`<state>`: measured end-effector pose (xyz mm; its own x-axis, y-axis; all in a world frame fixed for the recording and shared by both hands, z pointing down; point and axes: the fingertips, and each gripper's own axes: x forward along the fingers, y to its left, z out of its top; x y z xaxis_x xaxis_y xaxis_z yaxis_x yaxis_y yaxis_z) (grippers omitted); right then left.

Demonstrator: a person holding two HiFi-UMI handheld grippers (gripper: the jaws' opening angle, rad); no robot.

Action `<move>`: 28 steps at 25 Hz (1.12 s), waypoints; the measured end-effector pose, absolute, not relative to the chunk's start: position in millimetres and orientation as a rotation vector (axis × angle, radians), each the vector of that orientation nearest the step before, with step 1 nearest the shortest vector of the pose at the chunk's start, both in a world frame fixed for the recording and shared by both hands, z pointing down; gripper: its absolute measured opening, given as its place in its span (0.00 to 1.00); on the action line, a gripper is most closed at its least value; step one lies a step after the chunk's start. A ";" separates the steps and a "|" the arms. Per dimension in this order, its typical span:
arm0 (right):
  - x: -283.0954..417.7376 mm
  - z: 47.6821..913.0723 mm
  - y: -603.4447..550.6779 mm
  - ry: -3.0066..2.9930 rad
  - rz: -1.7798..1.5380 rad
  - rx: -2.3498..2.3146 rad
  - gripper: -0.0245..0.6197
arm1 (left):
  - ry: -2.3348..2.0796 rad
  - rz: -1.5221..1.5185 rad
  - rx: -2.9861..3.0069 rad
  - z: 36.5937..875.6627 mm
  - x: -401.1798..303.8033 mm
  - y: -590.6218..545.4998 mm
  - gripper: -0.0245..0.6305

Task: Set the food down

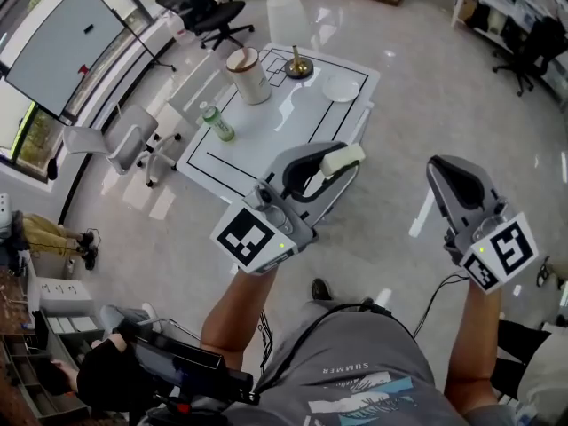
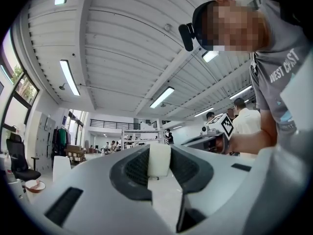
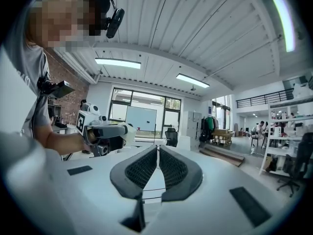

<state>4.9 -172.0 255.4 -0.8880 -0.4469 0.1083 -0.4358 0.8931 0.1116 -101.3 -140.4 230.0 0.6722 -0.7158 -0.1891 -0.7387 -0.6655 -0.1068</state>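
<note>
Well short of the worktop [image 1: 293, 114], above the floor [image 1: 426, 69]: pale food block [image 2: 159, 159] clamped between jaws of left gripper [image 1: 332, 170], held aloft. Jaws of right gripper [image 3: 157, 164] pressed together, grasping nothing. On worktop: green bottle [image 1: 217, 122], tan canister [image 1: 249, 76], small plate [image 1: 341, 88].

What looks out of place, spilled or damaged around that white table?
Nothing looks spilled or damaged. The white table holds a beige container, a green bottle and a small plate. The only thing off it is the pale food block, clamped in the left hand-held gripper short of the table.
</note>
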 end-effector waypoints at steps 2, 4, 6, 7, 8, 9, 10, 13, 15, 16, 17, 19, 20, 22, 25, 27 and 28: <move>-6.3 259.0 -174.0 -2.924 -0.116 0.704 0.05 | 1.176 0.194 -2.729 234.9 -111.6 -143.9 0.20; -17.1 256.3 -174.5 -2.923 -0.115 0.716 0.05 | 1.165 0.186 -2.734 234.4 -121.8 -147.8 0.20; -24.1 248.0 -177.8 -2.918 -0.137 0.716 0.05 | 1.155 0.190 -2.736 229.2 -127.5 -154.1 0.20; -25.9 244.6 -180.3 -2.914 -0.149 0.716 0.05 | 1.150 0.197 -2.737 226.3 -128.6 -157.3 0.20; -26.8 243.2 -182.8 -2.911 -0.154 0.718 0.05 | 1.145 0.205 -2.737 224.4 -129.2 -160.0 0.20; -27.0 244.1 -185.6 -2.909 -0.151 0.722 0.05 | 1.142 0.210 -2.737 224.1 -129.6 -162.7 0.20; -26.3 246.8 -188.8 -2.906 -0.142 0.725 0.05 | 1.141 0.212 -2.736 225.7 -129.5 -165.6 0.20; -19.4 261.5 -197.9 -2.892 -0.089 0.718 0.05 | 1.164 0.203 -2.755 238.3 -124.9 -174.9 0.20; -16.7 260.9 -212.0 -2.893 -0.082 0.691 0.05 | 1.199 0.195 -2.762 238.6 -122.1 -189.0 0.20; -15.6 256.0 -221.2 -2.898 -0.092 0.675 0.05 | 1.212 0.198 -2.757 234.3 -119.9 -197.2 0.20; -13.5 251.2 -229.5 -2.905 -0.098 0.663 0.05 | 1.218 0.199 -2.752 229.8 -116.6 -204.3 0.20; -6.3 250.0 -242.6 -2.914 -0.071 0.653 0.05 | 1.223 0.181 -2.757 226.2 -107.7 -214.7 0.20; -3.0 251.7 -249.0 -2.917 -0.049 0.646 0.05 | 1.233 0.159 -2.768 226.9 -104.5 -220.6 0.20; -1.4 246.2 -269.3 -2.927 -0.062 0.597 0.05 | 1.277 0.132 -2.753 224.7 -102.5 -240.5 0.20; 0.4 234.4 -305.1 -2.929 -0.177 0.500 0.05 | 1.329 0.222 -2.637 217.1 -93.7 -274.3 0.20; 11.3 249.4 -311.8 -2.925 -0.161 0.489 0.05 | 1.350 0.212 -2.623 226.9 -82.7 -279.2 0.20; 16.8 255.0 -311.7 -2.924 -0.145 0.480 0.05 | 1.359 0.197 -2.622 229.4 -77.6 -280.3 0.20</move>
